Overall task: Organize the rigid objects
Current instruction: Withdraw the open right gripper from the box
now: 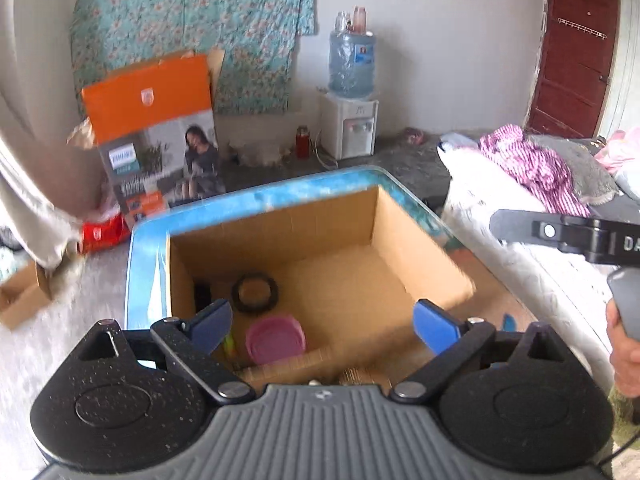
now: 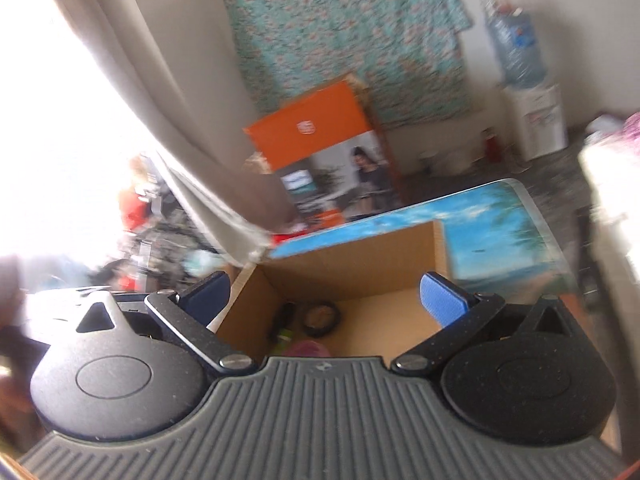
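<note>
Looking down the left hand-held gripper [image 1: 322,322], I see its blue pads spread wide with nothing between them, poised above an open cardboard box [image 1: 384,232]. Same on the right hand-held gripper [image 2: 326,294]: pads wide apart, empty, over the same box. I also catch the right one from the left wrist camera as a black arm at the right edge, with the person's hand [image 1: 624,344] on its grey handle. Box sits on a worktop [image 2: 504,224] with a blue sea-and-sky print. On the box floor: a black ring [image 1: 255,292] toward the left side, a pink bowl [image 1: 275,338] nearer the camera, a dark object [image 1: 202,296] against the left wall, and a yellow-green item [image 1: 230,344] just left of the bowl, mostly hidden behind the left pad. Can't tell what those last two are. Rest of the box floor is bare cardboard. Right view is motion-blurred, but ring and a sliver of pink bowl show in the same corner. Behind the worktop: an orange and grey product carton [image 1: 156,128] standing on the floor, a floral cloth [image 1: 192,20] hung on the wall, a water dispenser [image 1: 352,92] with a blue bottle. Bed with a striped pink cloth [image 1: 528,164] to the right, a brown door [image 1: 576,52] beyond it.
</note>
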The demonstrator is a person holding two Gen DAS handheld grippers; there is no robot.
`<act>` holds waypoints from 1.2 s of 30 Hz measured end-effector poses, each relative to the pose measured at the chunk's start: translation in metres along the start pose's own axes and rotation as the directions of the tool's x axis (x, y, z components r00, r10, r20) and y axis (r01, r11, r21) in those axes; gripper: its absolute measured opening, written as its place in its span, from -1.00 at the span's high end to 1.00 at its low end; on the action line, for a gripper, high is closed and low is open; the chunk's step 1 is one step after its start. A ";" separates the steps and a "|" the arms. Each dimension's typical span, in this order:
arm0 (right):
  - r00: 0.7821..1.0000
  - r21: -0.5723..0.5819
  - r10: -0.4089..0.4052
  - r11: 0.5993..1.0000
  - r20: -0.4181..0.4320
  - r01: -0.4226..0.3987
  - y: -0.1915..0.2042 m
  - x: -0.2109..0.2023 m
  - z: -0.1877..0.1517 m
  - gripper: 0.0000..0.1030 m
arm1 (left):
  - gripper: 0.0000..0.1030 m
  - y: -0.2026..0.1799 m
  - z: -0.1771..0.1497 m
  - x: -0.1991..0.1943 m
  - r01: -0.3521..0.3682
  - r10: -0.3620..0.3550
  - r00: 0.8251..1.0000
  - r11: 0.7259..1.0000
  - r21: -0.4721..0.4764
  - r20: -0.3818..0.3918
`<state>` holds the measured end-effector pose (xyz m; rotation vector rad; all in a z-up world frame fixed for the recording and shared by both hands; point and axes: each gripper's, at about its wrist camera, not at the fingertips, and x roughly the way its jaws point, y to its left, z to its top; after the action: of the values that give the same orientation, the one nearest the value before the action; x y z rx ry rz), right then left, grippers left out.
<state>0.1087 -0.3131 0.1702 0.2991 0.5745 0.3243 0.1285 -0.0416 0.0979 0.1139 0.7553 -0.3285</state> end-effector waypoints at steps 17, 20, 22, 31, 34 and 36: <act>0.963 -0.249 -0.269 0.931 0.030 0.268 0.037 -0.025 -0.085 -0.98 | -0.90 -0.003 -0.095 0.010 0.104 -0.113 0.993 0.979 -0.175 -0.045; 0.956 -0.273 -0.290 0.917 0.049 0.292 0.038 -0.026 -0.088 -0.98 | -0.90 -0.005 -0.099 0.014 0.125 -0.136 0.990 0.975 -0.181 -0.047; 0.956 -0.258 -0.287 0.920 0.066 0.294 0.036 -0.030 -0.087 -0.98 | -0.91 -0.003 -0.100 0.015 0.137 -0.147 0.988 0.973 -0.188 -0.042; 0.991 -0.131 -0.109 0.984 0.074 0.118 0.017 -0.038 -0.088 -0.98 | -1.00 0.005 -0.103 0.011 0.184 -0.191 0.982 0.949 -0.255 -0.003; 0.992 -0.135 -0.091 0.986 0.084 0.102 0.018 -0.039 -0.089 -0.98 | -1.00 0.010 -0.103 0.011 0.198 -0.204 0.979 0.941 -0.273 0.008; 0.992 -0.140 -0.084 0.985 0.090 0.097 0.018 -0.039 -0.089 -0.98 | -1.00 0.012 -0.104 0.011 0.205 -0.210 0.978 0.936 -0.286 0.014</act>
<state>0.0231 -0.2952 0.1241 0.1455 0.4782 0.2628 0.0724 -0.0103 0.0147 -0.2392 0.8256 -0.4156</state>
